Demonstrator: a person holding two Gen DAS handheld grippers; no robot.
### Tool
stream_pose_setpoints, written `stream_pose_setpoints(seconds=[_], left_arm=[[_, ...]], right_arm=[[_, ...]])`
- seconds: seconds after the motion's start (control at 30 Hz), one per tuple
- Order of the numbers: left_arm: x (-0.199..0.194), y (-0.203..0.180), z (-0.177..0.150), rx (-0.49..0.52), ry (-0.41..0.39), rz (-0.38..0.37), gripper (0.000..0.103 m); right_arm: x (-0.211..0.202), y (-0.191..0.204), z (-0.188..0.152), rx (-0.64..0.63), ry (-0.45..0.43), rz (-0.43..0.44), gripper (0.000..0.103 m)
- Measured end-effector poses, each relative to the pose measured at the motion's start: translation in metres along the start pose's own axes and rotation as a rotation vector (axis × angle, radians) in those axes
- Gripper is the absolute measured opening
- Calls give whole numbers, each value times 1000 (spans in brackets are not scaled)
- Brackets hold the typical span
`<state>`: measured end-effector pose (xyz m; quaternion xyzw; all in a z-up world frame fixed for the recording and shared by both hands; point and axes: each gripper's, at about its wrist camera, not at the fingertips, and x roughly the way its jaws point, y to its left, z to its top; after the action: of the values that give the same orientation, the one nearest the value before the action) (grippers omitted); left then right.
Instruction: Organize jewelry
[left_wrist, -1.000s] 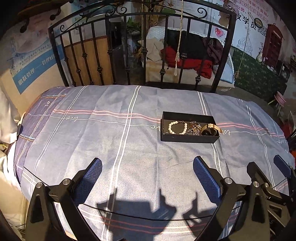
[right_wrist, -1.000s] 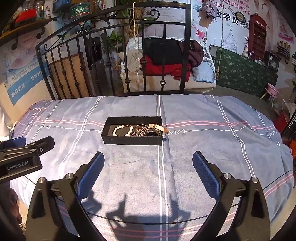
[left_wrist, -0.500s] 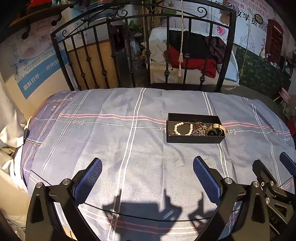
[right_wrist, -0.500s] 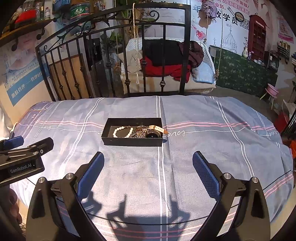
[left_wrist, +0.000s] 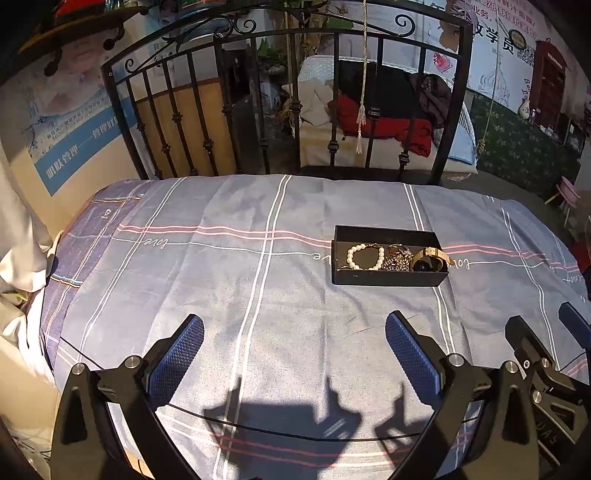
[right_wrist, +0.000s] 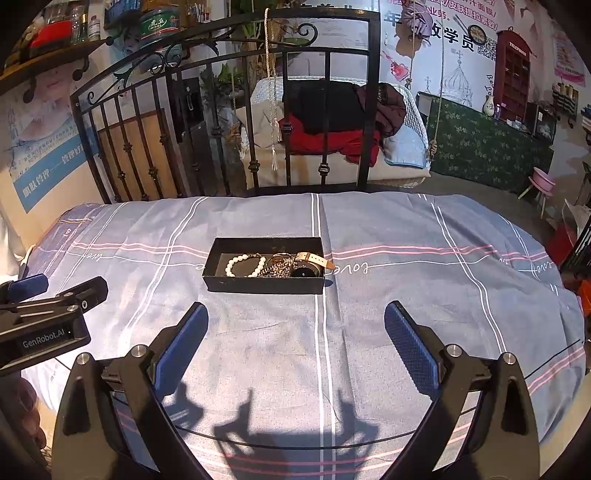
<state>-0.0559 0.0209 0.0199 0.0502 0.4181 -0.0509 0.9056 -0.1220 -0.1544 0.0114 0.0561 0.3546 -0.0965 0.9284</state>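
Observation:
A black shallow box (left_wrist: 388, 278) (right_wrist: 264, 285) sits on the blue-grey plaid bedsheet. Inside lie a white bead bracelet (left_wrist: 364, 256) (right_wrist: 244, 264), a dark sparkly chain (left_wrist: 398, 258) (right_wrist: 277, 267) and a watch with a tan strap (left_wrist: 432, 258) (right_wrist: 312, 263); the strap end pokes over the box's right edge. My left gripper (left_wrist: 294, 328) is open and empty, well short of the box. My right gripper (right_wrist: 295, 317) is open and empty, just in front of the box. Each gripper shows at the edge of the other's view.
A black iron bed frame (left_wrist: 332, 110) (right_wrist: 325, 122) stands at the far edge of the bed. Behind it is a hanging chair with red and black clothes (right_wrist: 332, 122). White bedding (left_wrist: 18, 258) bunches at the left.
Both grippers have drawn back slightly and risen; the box sits a little farther away in both views. Both stay open and empty.

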Motion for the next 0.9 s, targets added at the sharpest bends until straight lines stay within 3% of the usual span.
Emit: stream_pose_setpoints(seconds=[0.9], left_arm=[[1, 1, -1, -5, 1, 0, 97]], right_arm=[[0, 1, 2, -2, -1, -4, 95]])
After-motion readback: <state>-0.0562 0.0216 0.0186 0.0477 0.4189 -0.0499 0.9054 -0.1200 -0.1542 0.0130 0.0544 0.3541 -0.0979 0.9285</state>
